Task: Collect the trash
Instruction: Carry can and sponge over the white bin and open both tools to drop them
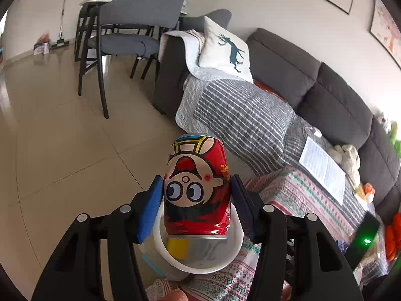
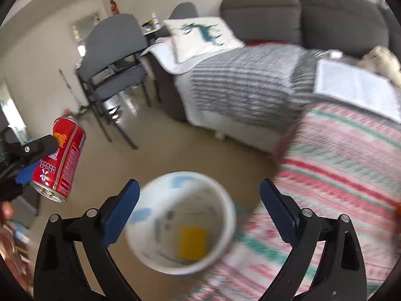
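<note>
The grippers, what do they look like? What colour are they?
Both are black plastic with two long fingers each. The left gripper has one bright blue foam pad and one dark pad; small round silver bolts dot its fingers. The right gripper has dark blue pads and the same silver bolts.

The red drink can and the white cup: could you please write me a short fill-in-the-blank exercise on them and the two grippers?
1. The left gripper is shut on the ____ drink can.
2. In the left wrist view, the can is directly above the opening of a ____ cup.
3. A ____ square shows inside the cup.
4. The right gripper has its jaws ____, clear of the cup's rim on both sides.

Missing words: red; white; yellow; open
</note>
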A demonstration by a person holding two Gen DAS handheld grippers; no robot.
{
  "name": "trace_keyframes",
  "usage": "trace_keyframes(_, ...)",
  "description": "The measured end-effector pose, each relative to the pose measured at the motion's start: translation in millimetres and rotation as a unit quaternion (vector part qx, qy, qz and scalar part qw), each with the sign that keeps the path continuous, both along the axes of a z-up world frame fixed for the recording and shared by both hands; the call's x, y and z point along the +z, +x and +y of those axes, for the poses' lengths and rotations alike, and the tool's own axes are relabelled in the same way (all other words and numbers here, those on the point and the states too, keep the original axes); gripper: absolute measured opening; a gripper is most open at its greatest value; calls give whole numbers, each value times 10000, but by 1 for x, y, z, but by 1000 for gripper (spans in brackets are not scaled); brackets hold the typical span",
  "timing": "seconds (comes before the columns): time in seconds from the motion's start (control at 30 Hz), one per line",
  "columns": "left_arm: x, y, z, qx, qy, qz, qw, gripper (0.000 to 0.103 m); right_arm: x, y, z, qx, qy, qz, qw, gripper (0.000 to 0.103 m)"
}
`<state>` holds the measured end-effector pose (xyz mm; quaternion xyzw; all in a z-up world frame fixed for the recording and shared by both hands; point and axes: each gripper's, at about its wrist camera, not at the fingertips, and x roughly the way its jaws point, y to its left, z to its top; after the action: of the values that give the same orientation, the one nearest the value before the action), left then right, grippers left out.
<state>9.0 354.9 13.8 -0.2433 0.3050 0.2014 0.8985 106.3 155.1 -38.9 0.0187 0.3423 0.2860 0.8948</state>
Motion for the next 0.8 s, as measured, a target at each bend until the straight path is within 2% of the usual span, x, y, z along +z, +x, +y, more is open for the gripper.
trace_keyframes(0.1,-6,6,-4,-123,-40,153,9998,55,4,-9,-30,-231,-204,-165,9994,96)
trace_keyframes(0.23,-28,21,-9,-324,-349,617,9970,55,2,-21,-68,-453,-417,-236,9978,96)
trace_keyframes(0.4,-51,36,-13,-440,-674,1003,9917,55,-6,-37,-117,-733,-554,-187,9956,96)
trace_keyframes(0.6,-64,50,-19,-432,-680,1155,9900,56,-16,-47,-177,-1157,-758,-20,9904,96)
trace_keyframes(0.63,-65,52,-20,-408,-667,1144,9904,57,-16,-49,-186,-1227,-791,-45,9893,96)
trace_keyframes(0.7,-64,54,-23,-302,-544,1189,9910,70,-14,-54,-201,-1371,-856,-143,9867,96)
trace_keyframes(0.8,-60,56,-35,-358,-443,1161,9916,71,-9,-61,-225,-1621,-866,-255,9826,96)
